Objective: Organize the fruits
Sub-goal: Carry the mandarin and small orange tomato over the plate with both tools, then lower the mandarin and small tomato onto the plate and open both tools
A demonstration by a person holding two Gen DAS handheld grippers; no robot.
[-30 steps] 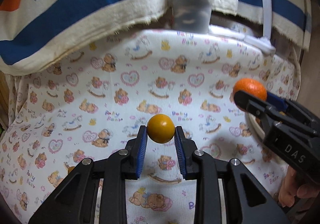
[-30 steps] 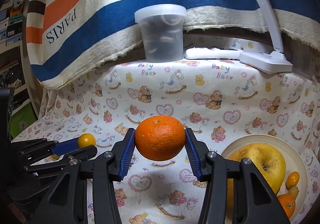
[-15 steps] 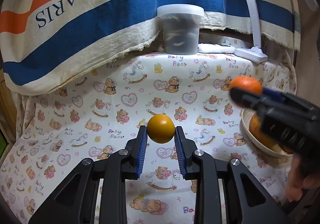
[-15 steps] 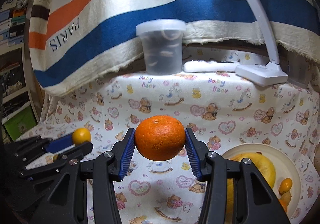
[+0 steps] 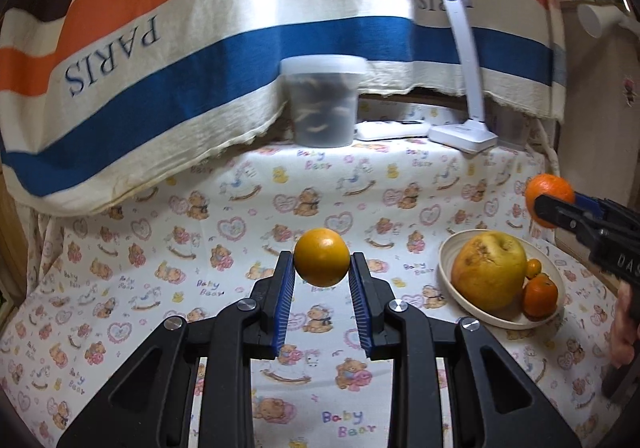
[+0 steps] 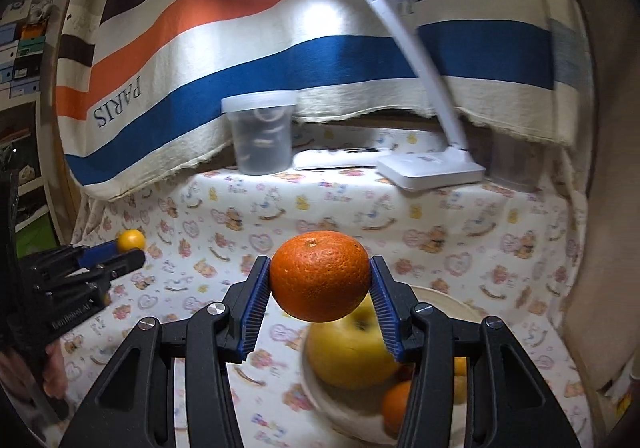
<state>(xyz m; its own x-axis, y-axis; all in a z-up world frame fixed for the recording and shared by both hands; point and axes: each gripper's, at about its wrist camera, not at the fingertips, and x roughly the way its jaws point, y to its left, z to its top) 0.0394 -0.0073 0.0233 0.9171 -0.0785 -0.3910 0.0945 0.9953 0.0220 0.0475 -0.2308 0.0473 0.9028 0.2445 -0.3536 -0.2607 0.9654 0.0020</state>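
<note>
- Both grippers have risen and drawn back, so the cream bowl (image 5: 448,280) shows more fully
- left gripper (image 5: 322,276) pinches a small yellow-orange fruit (image 5: 321,262) above the cloth (image 5: 160,248)
- right gripper (image 6: 320,288) clamps a mandarin (image 6: 320,275) over the bowl, above its big yellow apple (image 6: 348,356); lamp (image 6: 432,168) behind

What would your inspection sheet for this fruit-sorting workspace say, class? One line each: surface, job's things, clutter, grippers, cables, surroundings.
Surface: table under a bear-print cloth.
Job's things: bowl holds a big yellow fruit and small oranges; yellow citrus and orange are held in the air.
Clutter: lidded tub, lamp, a flat white thing between them.
Grippers: left gripper shut on the yellow citrus; right gripper shut on the orange, near the bowl.
Cables: nothing seen.
Surroundings: striped PARIS cloth hangs behind; shelves at far left in the right wrist view.
</note>
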